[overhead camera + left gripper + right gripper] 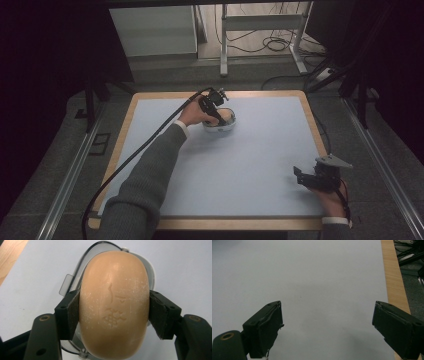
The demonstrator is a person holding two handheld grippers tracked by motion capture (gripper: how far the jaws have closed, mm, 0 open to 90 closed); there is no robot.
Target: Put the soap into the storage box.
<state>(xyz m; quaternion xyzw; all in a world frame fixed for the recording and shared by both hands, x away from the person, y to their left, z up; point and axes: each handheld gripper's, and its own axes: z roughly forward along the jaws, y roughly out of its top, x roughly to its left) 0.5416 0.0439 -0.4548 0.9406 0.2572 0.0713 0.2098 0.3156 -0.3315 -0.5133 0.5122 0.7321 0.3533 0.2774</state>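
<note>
Worktop, pale blue sheet with a wood edge, bare apart from one cluster at far centre. Person's left arm in a grey sleeve reaches across to that cluster; right hand rests near the right near corner, well apart from it. Left gripper is at the dish, cable trailing back toward the near left edge. Right gripper sits over bare sheet, jaws spread wide with nothing between them, as the right gripper view shows. Soap dish, clear plastic, oval, with a small tab on one rim, lies on the worktop directly under the soap. Soap bar, tan, oval, a stamped emblem on top, is held by the left jaws, pressed against its two long sides at about mid-length. Key relation: the bar's long axis runs straight away from the left gripper, along the jaw direction, so the jaws squeeze across the short width. Can't tell whether the bar is resting in the dish or lifted just clear of it. Likely step: either seating or lifting the soap, judged only from the grip; left hand is the one on it, right is idle and far off.
</note>
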